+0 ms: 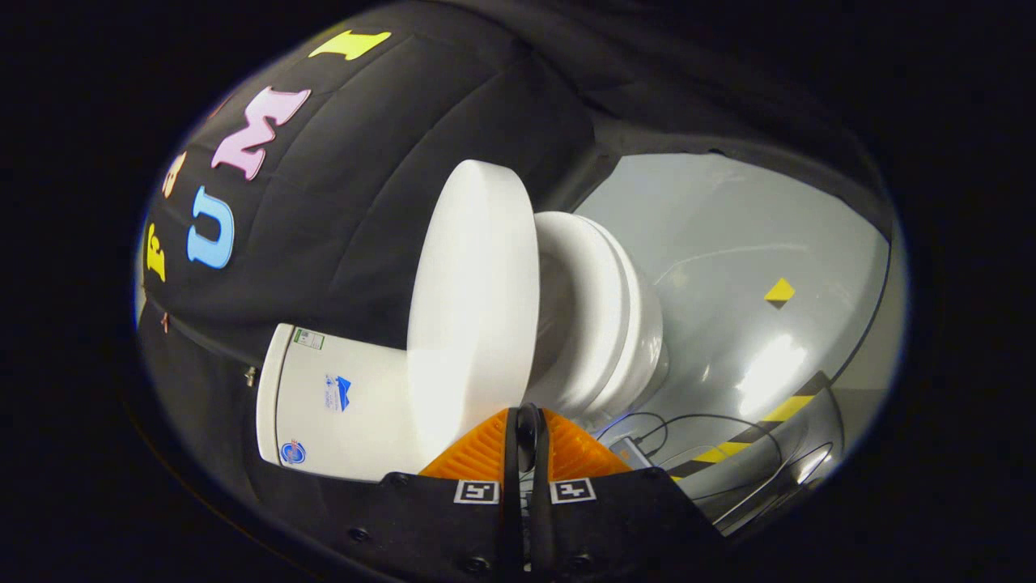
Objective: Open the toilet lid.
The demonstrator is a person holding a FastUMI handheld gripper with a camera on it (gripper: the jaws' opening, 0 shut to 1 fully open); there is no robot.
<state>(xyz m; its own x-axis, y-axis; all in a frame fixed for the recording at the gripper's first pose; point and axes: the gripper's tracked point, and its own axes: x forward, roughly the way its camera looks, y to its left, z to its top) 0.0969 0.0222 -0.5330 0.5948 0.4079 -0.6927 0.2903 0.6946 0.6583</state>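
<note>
Where the two orange ribbed fingers [486, 449] meet at the near end of the scene, the gripper [526, 441] is drawn in narrow, the pads side by side with only a thin dark slit between them and nothing visible in that slit. Each finger carries a small black-and-white square marker [476, 491] on its black mount. The whole scene is rolled sideways from the gripper's viewpoint, so the toilet appears lying over to the left.

Just ahead of the fingertips stands the toilet lid [473, 308], a thick white disc raised away from the seat and seen nearly edge-on; its lower edge comes down right to the tips of the fingers, though whether they touch it I cannot tell. The lid leans toward the tank [332, 405], the white box to the left of the fingers, which bears a few small stickers on its face. On the right side of the lid, a clear gap apart from it, lies the white seat ring [595, 316] on top of the bowl [643, 340], whose rounded body narrows toward the floor.

Beyond and to the right of the bowl spreads a glossy grey floor [728, 243], with a bright glare patch on it, a small yellow-and-black diamond mark [780, 291], and a strip of yellow-and-black striped tape [769, 425] farther right. Thin dark cables [672, 423] loop over the floor near the right finger. Behind the tank and lid hangs the black cloth wall [356, 186].
</note>
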